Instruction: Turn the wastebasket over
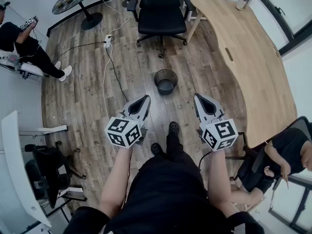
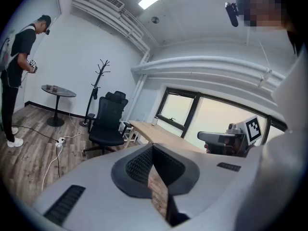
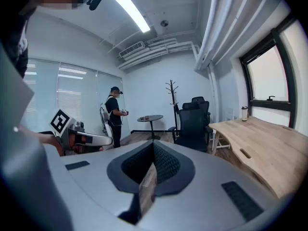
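Observation:
A small black mesh wastebasket (image 1: 165,81) stands upright, mouth up, on the wood floor between the office chair and my feet. My left gripper (image 1: 144,100) is held low and to the left of it, jaws shut with nothing between them. Level with it on the other side, my right gripper (image 1: 200,97) is also shut and empty. Both are well short of the basket and touch nothing. The left gripper (image 2: 153,148) and the right gripper (image 3: 153,146) show closed jaws in their own views, where the basket is hidden.
A black office chair (image 1: 159,11) stands beyond the basket. A curved wooden desk (image 1: 253,62) runs along the right, with a cup (image 1: 241,2) on it. A white cable and power strip (image 1: 109,40) lie on the floor at left. A person (image 1: 24,48) is at far left, another (image 1: 287,155) at right.

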The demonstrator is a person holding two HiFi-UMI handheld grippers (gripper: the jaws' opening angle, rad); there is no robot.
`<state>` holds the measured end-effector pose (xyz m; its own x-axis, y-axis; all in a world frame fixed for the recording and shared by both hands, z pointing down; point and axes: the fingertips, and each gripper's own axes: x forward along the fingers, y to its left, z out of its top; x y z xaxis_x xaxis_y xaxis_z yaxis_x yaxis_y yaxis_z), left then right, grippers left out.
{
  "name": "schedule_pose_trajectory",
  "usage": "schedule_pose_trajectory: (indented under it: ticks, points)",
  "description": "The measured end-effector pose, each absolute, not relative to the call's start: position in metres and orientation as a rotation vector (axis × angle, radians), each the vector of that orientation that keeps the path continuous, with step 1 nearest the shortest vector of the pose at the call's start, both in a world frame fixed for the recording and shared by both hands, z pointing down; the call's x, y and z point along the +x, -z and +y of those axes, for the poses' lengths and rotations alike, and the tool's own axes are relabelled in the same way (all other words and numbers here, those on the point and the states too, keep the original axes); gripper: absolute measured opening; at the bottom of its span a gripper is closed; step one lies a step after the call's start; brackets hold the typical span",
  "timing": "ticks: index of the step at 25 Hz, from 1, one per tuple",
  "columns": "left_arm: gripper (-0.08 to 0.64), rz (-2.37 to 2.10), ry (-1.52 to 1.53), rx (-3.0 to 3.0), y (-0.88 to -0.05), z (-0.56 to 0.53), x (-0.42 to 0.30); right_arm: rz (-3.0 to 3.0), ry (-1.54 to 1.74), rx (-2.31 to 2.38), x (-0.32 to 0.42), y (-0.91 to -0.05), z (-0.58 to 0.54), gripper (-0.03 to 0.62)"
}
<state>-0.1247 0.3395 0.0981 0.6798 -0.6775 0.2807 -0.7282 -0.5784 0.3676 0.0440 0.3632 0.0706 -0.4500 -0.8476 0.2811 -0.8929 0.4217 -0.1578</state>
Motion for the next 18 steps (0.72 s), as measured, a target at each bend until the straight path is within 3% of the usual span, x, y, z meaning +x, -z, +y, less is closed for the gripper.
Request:
schedule_pose_trajectory:
  ticks: [18]
  points:
    - [0.017,-1.084,-0.213,2.435,-0.103,0.371,-0.118,-2.527,-0.526,1.556,0.053,-0.078,0.394,0.032]
